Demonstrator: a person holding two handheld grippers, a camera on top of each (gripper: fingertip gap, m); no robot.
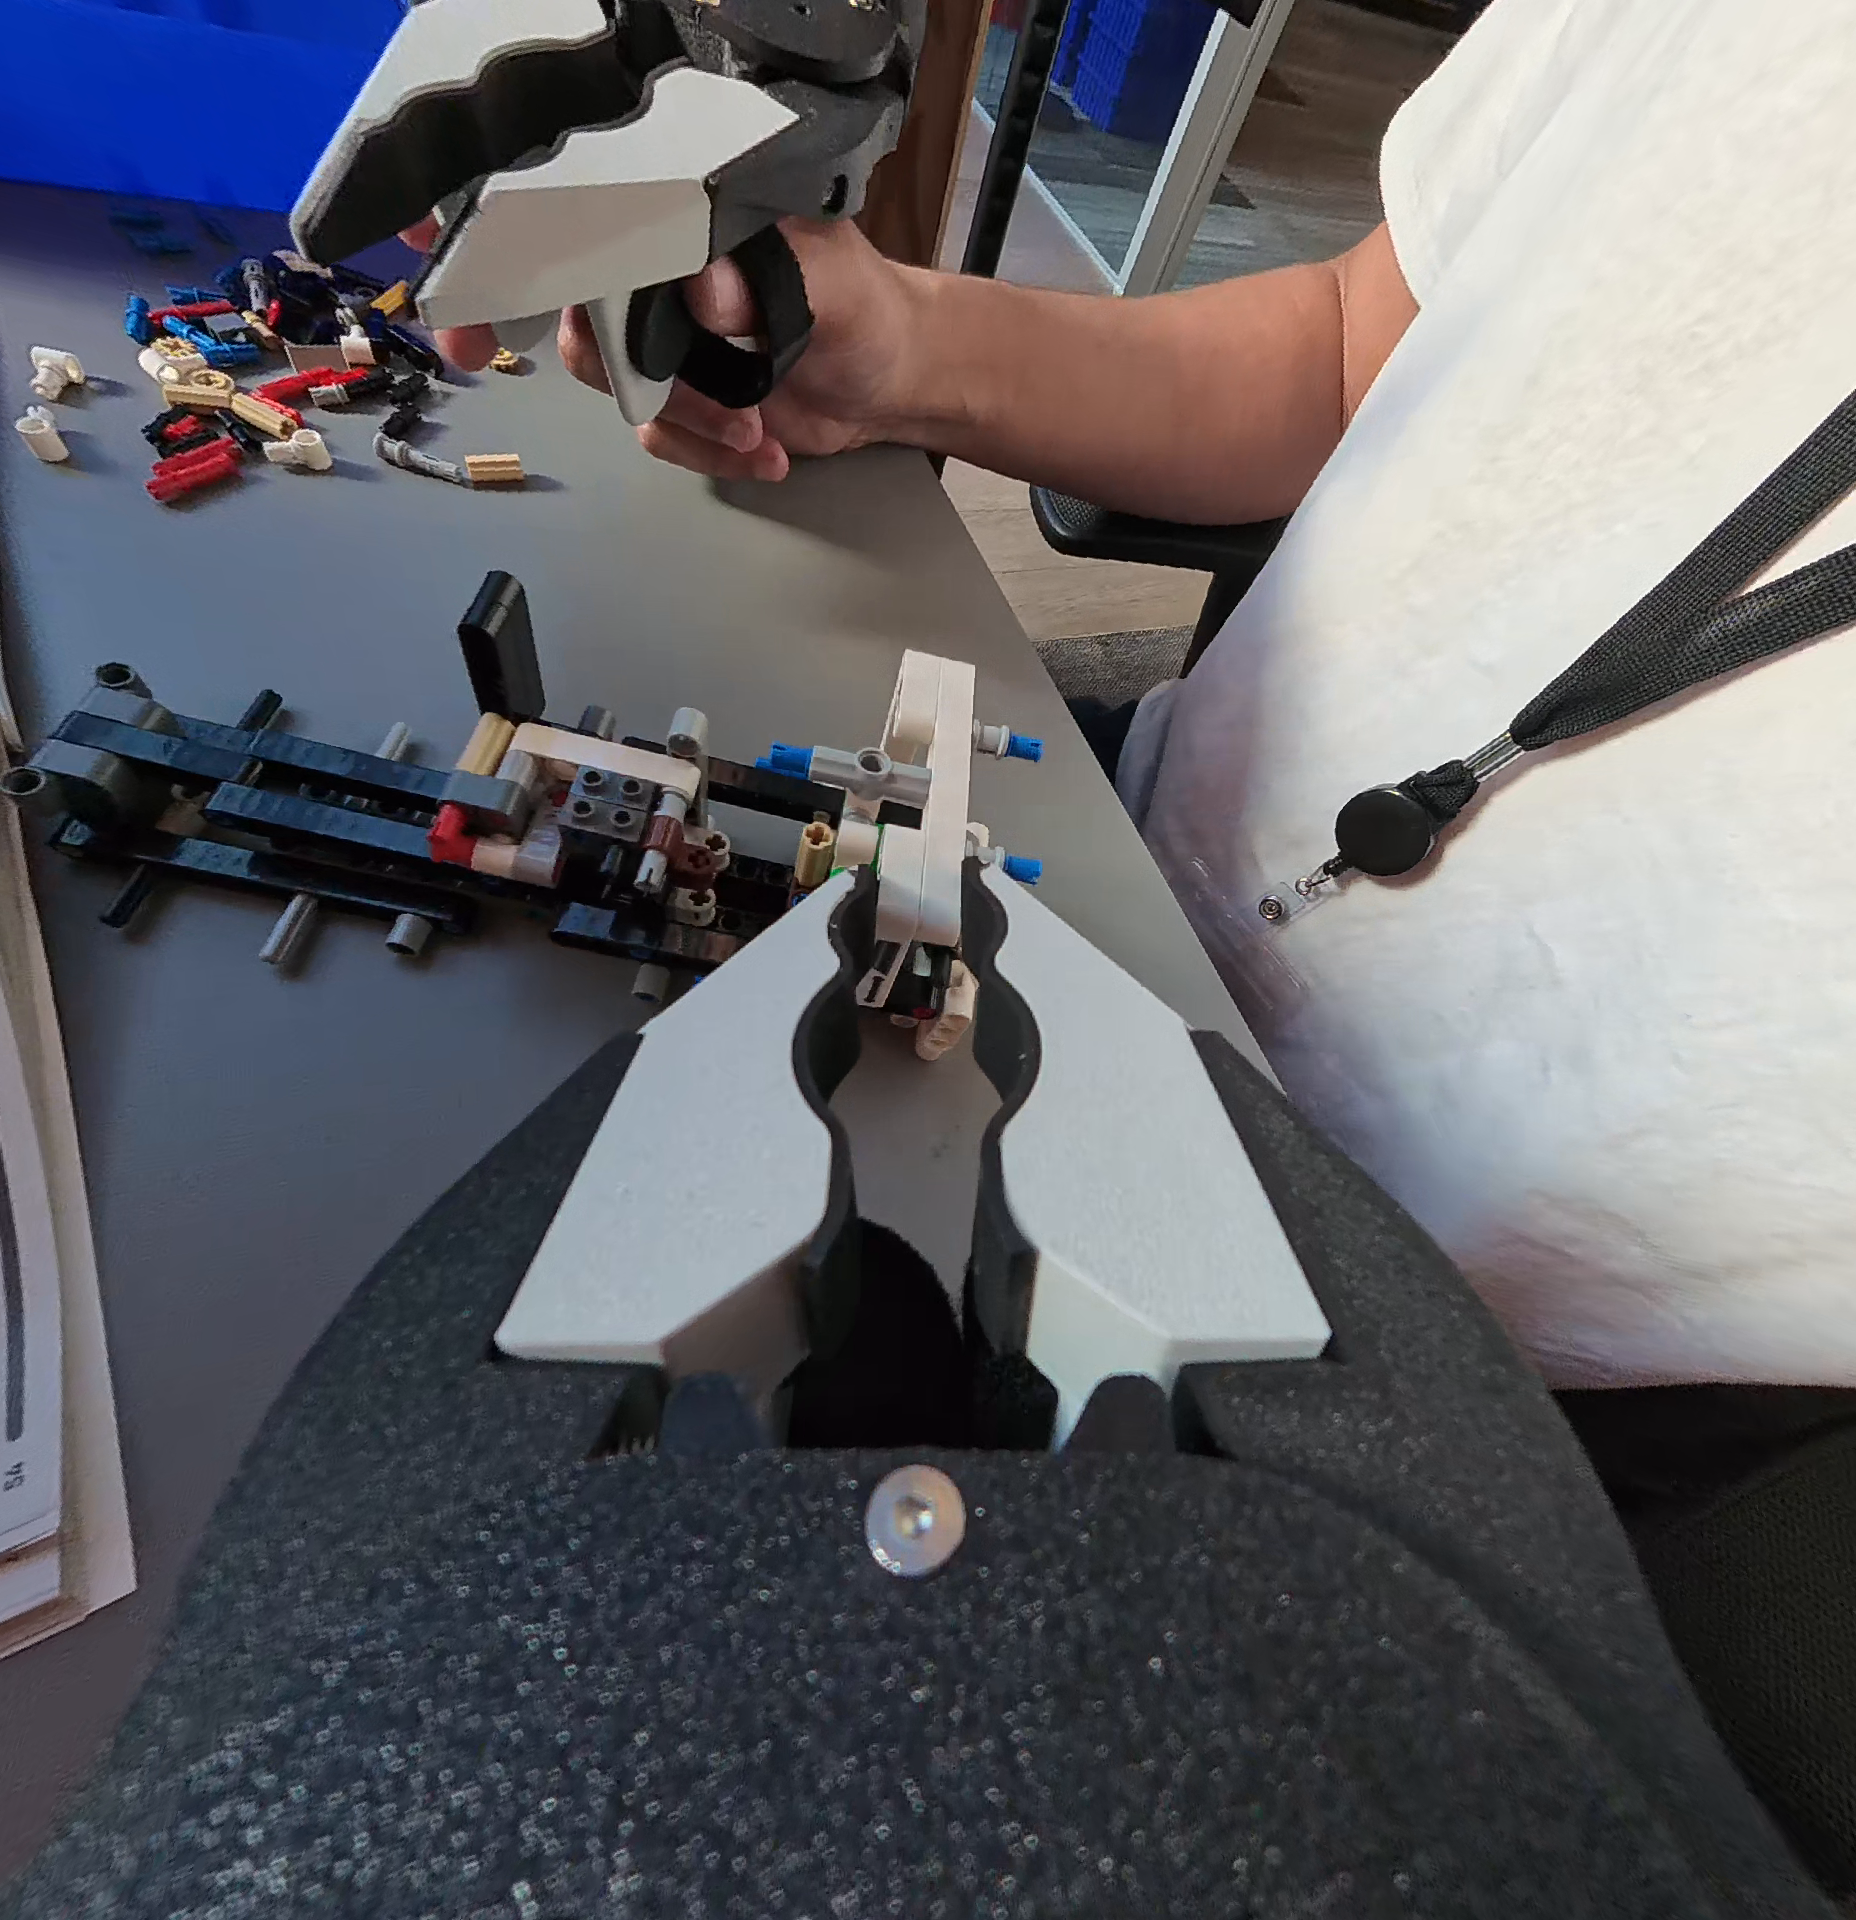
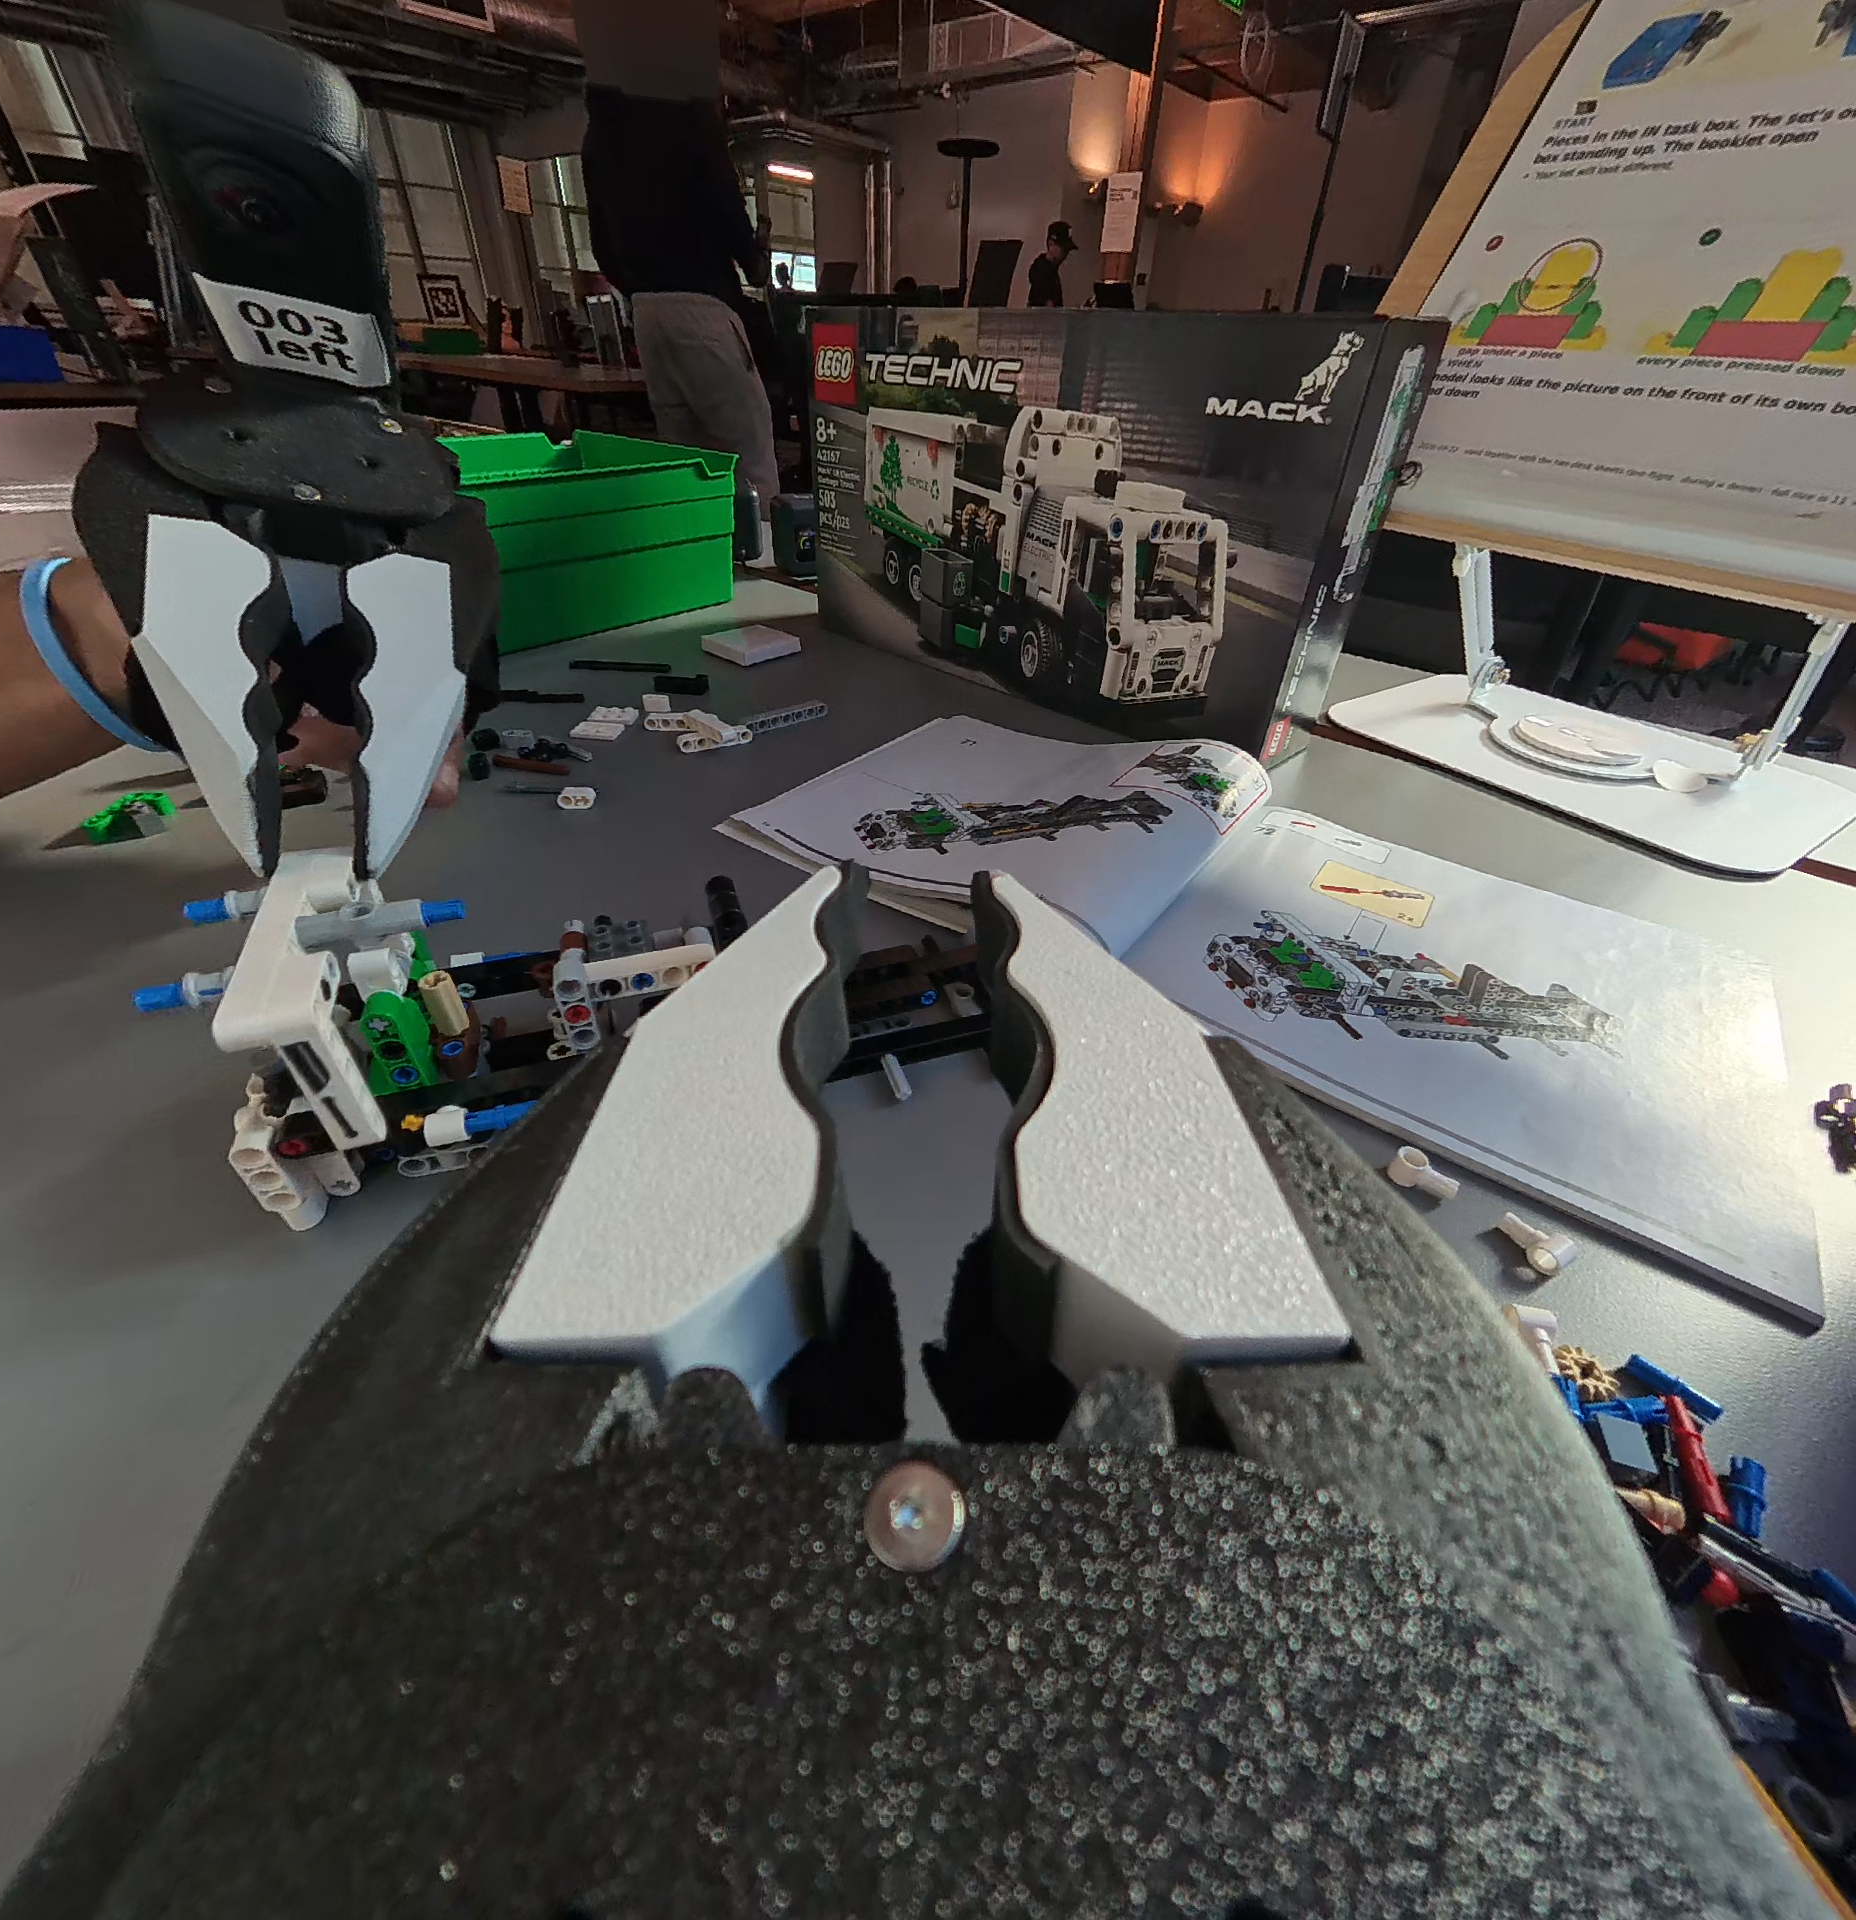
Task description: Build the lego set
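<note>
Right gripper jaws parted above truck chassis

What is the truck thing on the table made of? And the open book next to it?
The half-built truck frame looks like hard plastic: smooth, slightly shiny pieces in solid black, white, green and blue, with moulded holes and pins. The open instruction booklet looks like paper: thin printed pages that curve up at the fold, with a soft sheen, probably lightly coated.

Black-and-white chassis with blue pins, grey table, green bin, white fingers.
</note>
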